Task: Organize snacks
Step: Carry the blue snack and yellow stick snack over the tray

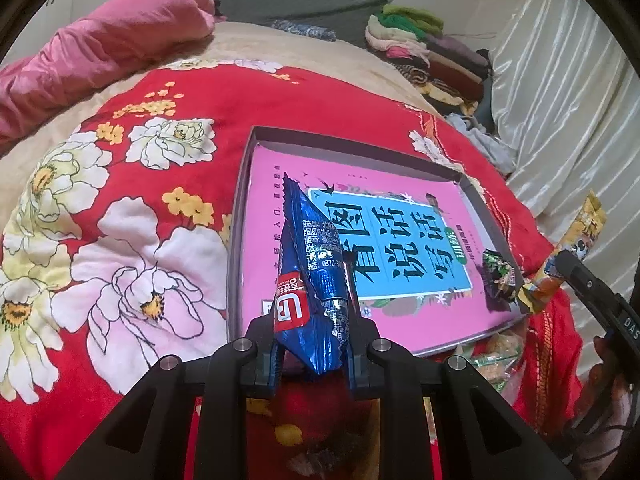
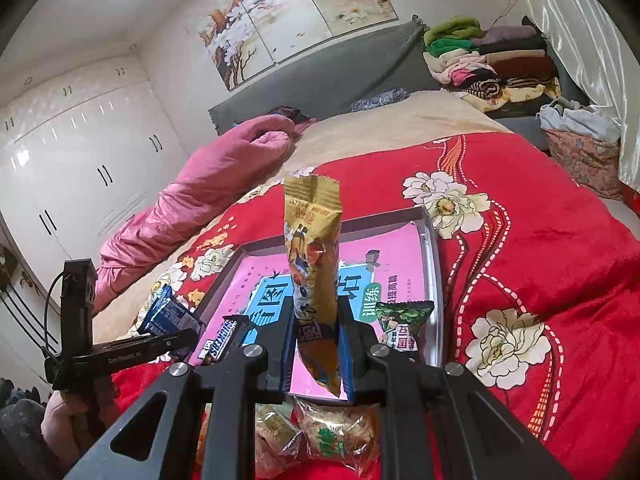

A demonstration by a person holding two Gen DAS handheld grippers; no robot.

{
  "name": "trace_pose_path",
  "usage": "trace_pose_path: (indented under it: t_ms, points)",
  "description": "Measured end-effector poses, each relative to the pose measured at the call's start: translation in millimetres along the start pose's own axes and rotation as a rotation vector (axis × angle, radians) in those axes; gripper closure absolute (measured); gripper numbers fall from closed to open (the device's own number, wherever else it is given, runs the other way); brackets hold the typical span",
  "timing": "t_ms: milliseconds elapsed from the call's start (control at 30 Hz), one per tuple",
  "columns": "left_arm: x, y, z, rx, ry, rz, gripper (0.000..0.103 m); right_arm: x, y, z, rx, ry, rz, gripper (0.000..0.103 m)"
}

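My left gripper is shut on a blue snack packet, held above the near left part of a shallow grey tray lined with a pink book cover. My right gripper is shut on a tall yellow snack packet, held upright over the tray's near edge. A green candy packet lies in the tray's near right corner; it also shows in the left wrist view. A Snickers bar lies at the tray's near left. The left gripper with its blue packet shows at left.
The tray sits on a red floral bedspread. Clear-wrapped snacks lie on the bed just below my right gripper. A pink quilt lies at the left, folded clothes at the headboard, a white curtain at the right.
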State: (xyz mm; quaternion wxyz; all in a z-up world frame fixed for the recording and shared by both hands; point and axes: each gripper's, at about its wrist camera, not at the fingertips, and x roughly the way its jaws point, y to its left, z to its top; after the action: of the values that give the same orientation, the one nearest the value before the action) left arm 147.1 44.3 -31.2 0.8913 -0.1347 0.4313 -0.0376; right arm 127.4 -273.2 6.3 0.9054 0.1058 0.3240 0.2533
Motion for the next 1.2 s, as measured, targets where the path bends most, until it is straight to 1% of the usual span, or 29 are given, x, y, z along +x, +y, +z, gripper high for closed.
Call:
trace_pose_path:
  t_ms: [233, 400, 600, 1033, 1200]
  points:
    - [12, 1, 2, -0.005, 0.012, 0.02, 0.079, 5, -2, 1, 0.004, 0.008, -0.004, 0.084]
    - [22, 2, -2, -0.022, 0.037, 0.003, 0.079, 7, -2, 1, 0.006, 0.015, -0.005, 0.084]
    - [26, 1, -3, -0.045, 0.046, -0.035, 0.079, 13, -5, 2, 0.011, 0.028, -0.003, 0.084]
    - [28, -1, -3, -0.067, 0.051, -0.068, 0.079, 34, -17, -6, 0.091, 0.113, 0.047, 0.084]
    - [28, 1, -3, -0.07, 0.053, -0.069, 0.079, 43, -20, -10, 0.121, 0.152, 0.068, 0.083]
